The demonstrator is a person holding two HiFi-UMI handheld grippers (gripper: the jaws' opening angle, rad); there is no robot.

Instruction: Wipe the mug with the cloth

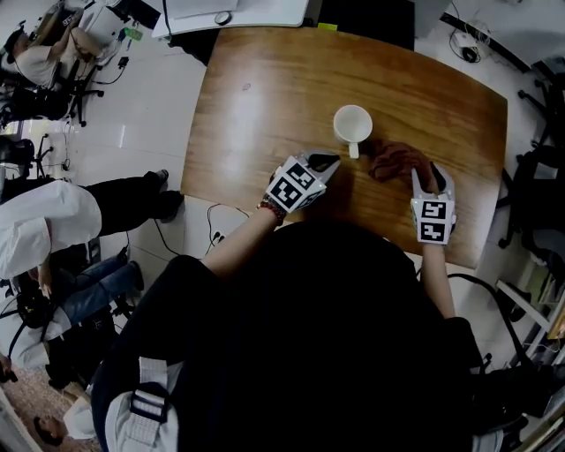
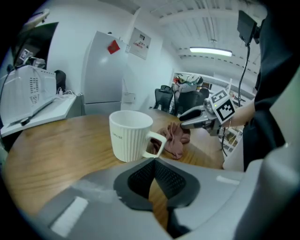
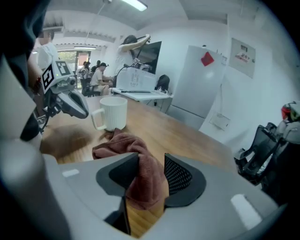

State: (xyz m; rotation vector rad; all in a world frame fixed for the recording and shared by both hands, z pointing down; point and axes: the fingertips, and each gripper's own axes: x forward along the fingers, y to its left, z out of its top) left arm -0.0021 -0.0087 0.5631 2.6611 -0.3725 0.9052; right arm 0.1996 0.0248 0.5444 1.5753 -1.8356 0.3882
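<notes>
A white ribbed mug (image 1: 352, 124) stands upright on the wooden table (image 1: 265, 97), its handle turned toward me. A crumpled reddish-brown cloth (image 1: 397, 163) lies just right of the handle. My right gripper (image 1: 426, 177) is at the cloth's near right edge. In the right gripper view a fold of the cloth (image 3: 136, 159) hangs between the open jaws of my right gripper (image 3: 151, 161), with the mug (image 3: 112, 113) beyond. My left gripper (image 1: 328, 161) sits near the mug's front left; in its own view the left gripper (image 2: 153, 160) is shut and empty, facing the mug (image 2: 131, 136) and cloth (image 2: 176, 140).
The table's near edge runs just under both grippers. People sit on chairs (image 1: 53, 221) on the floor at the left, with cables nearby. A white desk (image 1: 229, 13) stands behind the table, and black chairs (image 1: 538, 177) stand at the right.
</notes>
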